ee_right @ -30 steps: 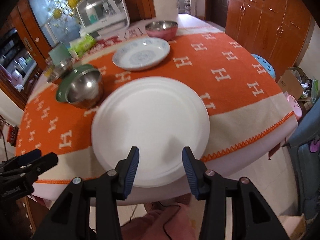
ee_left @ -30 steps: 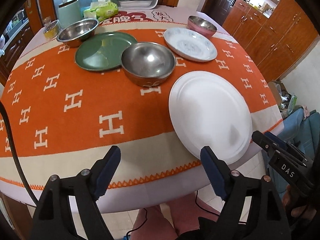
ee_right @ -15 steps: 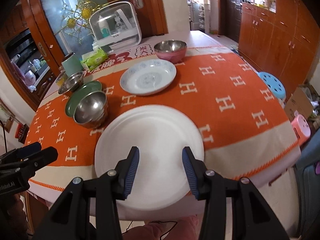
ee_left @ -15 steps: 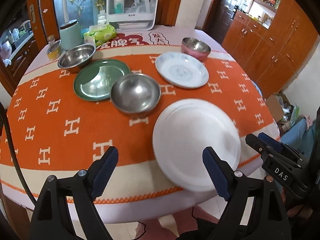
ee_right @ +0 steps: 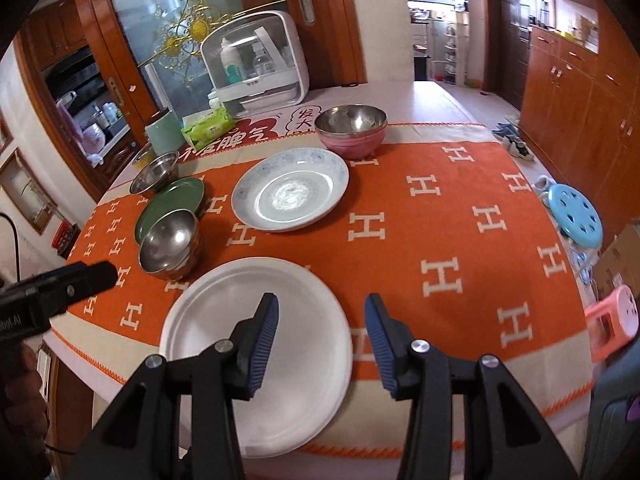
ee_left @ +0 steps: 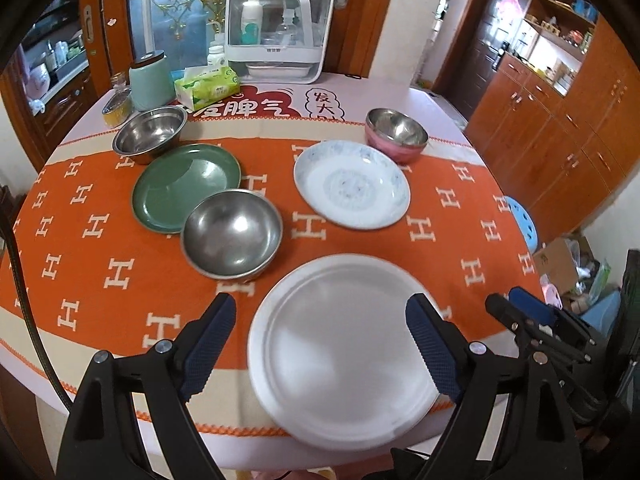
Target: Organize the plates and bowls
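A large white plate lies at the table's near edge; it also shows in the right wrist view. Behind it stand a steel bowl, a green plate, a second steel bowl, a blue-patterned white plate and a pink bowl with steel lining. My left gripper is open and empty, hovering above the white plate. My right gripper is open and empty over the white plate's right rim.
An orange cloth with white H marks covers the round table. At the back stand a white dispenser box, a tissue pack, a mint jar and a small glass jar. A blue stool stands to the right.
Both grippers have risen and pulled back from the table, so more of the table shows. Both stay open. No dish has moved.
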A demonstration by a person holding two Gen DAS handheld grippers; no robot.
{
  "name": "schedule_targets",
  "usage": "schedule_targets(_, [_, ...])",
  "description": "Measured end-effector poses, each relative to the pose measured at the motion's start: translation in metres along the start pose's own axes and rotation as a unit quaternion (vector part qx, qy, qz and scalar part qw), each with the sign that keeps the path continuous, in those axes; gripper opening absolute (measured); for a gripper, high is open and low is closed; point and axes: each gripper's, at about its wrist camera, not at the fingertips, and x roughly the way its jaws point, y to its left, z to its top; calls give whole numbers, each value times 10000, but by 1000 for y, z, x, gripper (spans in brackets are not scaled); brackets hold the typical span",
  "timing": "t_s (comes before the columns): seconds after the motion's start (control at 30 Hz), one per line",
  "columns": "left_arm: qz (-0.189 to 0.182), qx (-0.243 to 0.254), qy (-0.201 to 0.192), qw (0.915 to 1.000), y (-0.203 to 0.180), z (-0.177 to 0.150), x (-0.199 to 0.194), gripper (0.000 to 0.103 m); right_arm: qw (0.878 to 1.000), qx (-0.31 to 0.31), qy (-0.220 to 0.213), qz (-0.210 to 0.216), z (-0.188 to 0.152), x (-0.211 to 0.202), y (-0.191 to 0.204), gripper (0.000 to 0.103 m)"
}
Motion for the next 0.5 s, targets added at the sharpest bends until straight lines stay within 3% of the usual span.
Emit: schedule_targets(0.5, [656, -611, -33, 9960, -9, 59, 39, 86, 9991, -194, -106, 358, 62, 49, -45, 46])
